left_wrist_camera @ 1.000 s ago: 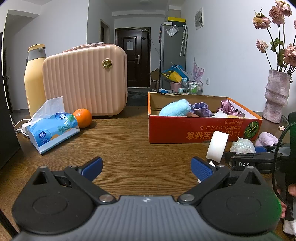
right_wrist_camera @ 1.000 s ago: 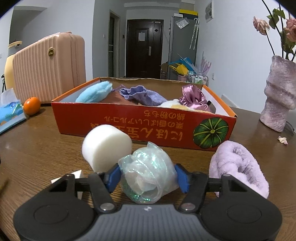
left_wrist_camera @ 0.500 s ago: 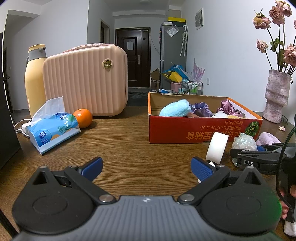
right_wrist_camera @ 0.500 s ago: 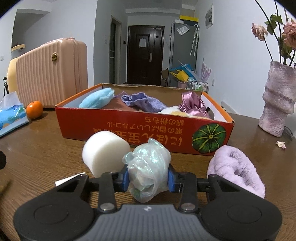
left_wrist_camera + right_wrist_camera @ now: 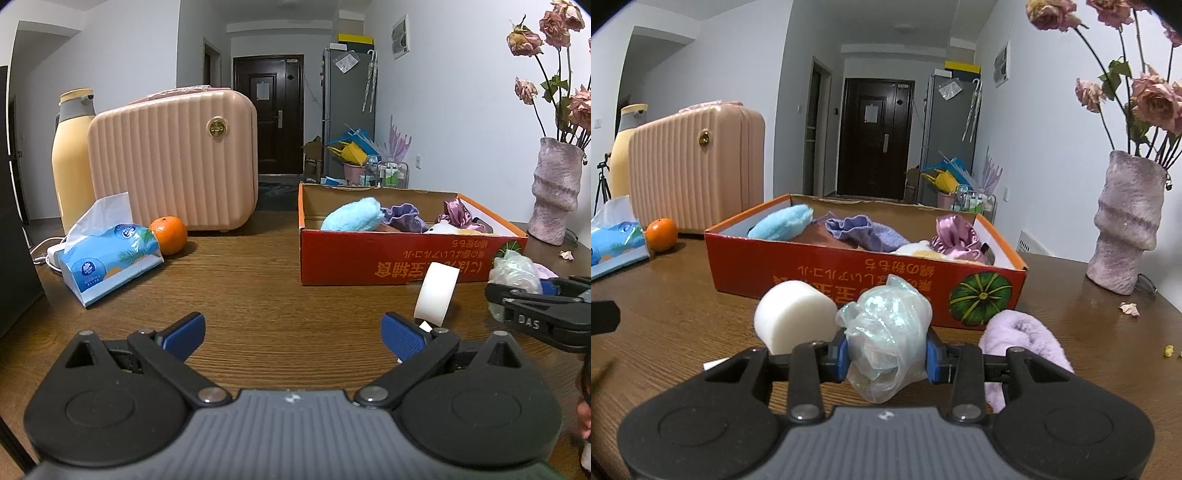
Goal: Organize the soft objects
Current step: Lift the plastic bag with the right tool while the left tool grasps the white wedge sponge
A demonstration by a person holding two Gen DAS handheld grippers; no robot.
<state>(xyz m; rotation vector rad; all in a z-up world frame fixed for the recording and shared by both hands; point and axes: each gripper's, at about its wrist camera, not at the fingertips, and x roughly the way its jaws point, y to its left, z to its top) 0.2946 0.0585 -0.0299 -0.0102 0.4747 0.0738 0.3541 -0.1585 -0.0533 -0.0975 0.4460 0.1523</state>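
My right gripper (image 5: 886,356) is shut on an iridescent sheer scrunchie (image 5: 886,328) and holds it above the table, in front of the red cardboard box (image 5: 849,273). The scrunchie (image 5: 515,273) also shows at the right of the left wrist view. The box (image 5: 369,258) holds a blue plush pad (image 5: 783,221), purple cloth (image 5: 864,230) and a pink satin scrunchie (image 5: 955,236). A white sponge cylinder (image 5: 794,319) and a lilac fuzzy band (image 5: 1023,336) lie on the table before the box. My left gripper (image 5: 291,330) is open and empty, low over the table.
A tissue pack (image 5: 110,254), an orange (image 5: 169,229), a pink case (image 5: 173,158) and a yellow flask (image 5: 72,158) stand at the left. A purple vase (image 5: 1123,225) with dried roses stands at the right. A paper scrap (image 5: 714,365) lies beside the sponge.
My right gripper closed on the iridescent scrunchie and lifted it off the table. The left gripper has not moved.
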